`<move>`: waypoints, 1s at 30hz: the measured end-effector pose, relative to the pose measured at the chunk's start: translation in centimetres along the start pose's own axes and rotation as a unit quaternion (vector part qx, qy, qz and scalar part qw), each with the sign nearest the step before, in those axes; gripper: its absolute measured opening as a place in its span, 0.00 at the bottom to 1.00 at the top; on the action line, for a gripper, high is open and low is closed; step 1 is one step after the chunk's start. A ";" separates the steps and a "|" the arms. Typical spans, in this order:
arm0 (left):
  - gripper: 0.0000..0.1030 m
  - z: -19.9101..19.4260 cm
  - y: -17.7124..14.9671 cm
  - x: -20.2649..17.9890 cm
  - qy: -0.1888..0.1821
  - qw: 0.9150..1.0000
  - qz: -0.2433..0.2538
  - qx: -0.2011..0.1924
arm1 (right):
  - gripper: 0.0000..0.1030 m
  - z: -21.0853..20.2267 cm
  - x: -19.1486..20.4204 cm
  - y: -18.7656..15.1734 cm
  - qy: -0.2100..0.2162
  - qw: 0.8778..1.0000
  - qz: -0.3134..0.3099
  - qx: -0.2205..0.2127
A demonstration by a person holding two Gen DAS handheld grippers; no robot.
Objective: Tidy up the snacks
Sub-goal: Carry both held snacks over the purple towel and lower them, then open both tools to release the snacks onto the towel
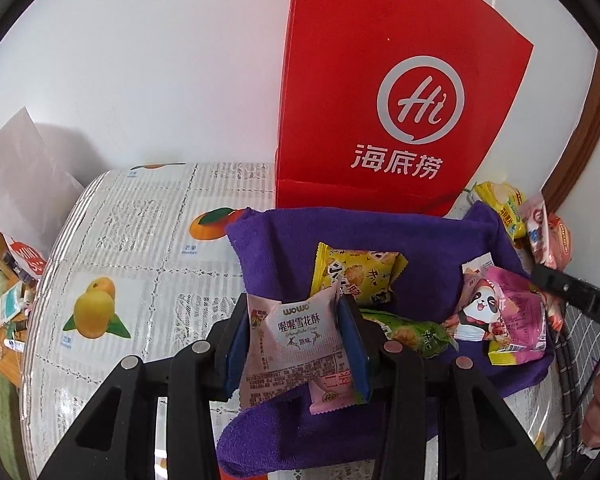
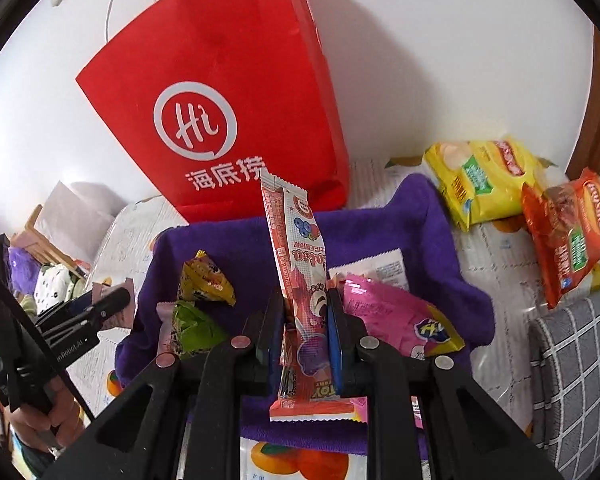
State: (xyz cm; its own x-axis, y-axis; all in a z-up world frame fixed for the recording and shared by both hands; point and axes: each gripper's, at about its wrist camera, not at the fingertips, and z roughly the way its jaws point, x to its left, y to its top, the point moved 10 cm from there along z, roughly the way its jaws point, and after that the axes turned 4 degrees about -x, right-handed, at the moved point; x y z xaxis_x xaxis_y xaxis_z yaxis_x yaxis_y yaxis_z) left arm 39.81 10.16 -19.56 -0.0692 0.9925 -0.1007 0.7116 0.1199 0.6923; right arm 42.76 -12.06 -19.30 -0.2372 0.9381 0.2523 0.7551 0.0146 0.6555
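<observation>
My left gripper (image 1: 296, 336) is shut on a pale pink nougat packet (image 1: 296, 344), held over the near left part of a purple towel (image 1: 276, 248). On the towel lie a yellow snack packet (image 1: 356, 276), a green packet (image 1: 412, 332) and a pink panda packet (image 1: 500, 316). My right gripper (image 2: 305, 332) is shut on a long red berry stick packet (image 2: 296, 264) that stands upright above the purple towel (image 2: 380, 216). Below it lie a yellow packet (image 2: 206, 280), a green packet (image 2: 194, 328) and a pink packet (image 2: 396, 320). The left gripper (image 2: 100, 308) shows at the left of the right wrist view.
A tall red paper bag (image 1: 380, 92) stands against the white wall behind the towel. Yellow (image 2: 480, 180) and orange (image 2: 576, 236) chip bags lie at the right. A fruit-print tablecloth (image 1: 132, 240) covers the table. A grey checked cushion (image 2: 572, 360) sits at the near right.
</observation>
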 end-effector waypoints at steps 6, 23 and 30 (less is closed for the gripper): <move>0.39 0.3 -0.2 0.2 0.001 1.000 -0.003 0.003 | 0.19 0.8 -0.6 -0.4 0.001 1.000 0.010 0.015; 0.40 1.1 -0.8 -1.2 -0.010 1.000 0.009 0.016 | 0.25 2.5 -1.0 -1.4 0.006 0.999 0.017 0.042; 0.40 1.1 -0.9 -1.8 -0.027 0.999 0.003 0.018 | 0.35 1.6 -0.6 -0.9 -0.002 1.000 0.001 0.026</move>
State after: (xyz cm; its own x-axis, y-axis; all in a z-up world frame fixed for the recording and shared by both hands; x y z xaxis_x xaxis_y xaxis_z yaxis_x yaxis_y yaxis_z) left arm 40.07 8.25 -20.74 -0.0283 0.9904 -0.1354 0.7370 0.1122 0.6666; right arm 43.18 -12.07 -21.13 -0.2334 0.9396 0.2502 0.7861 0.0308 0.6174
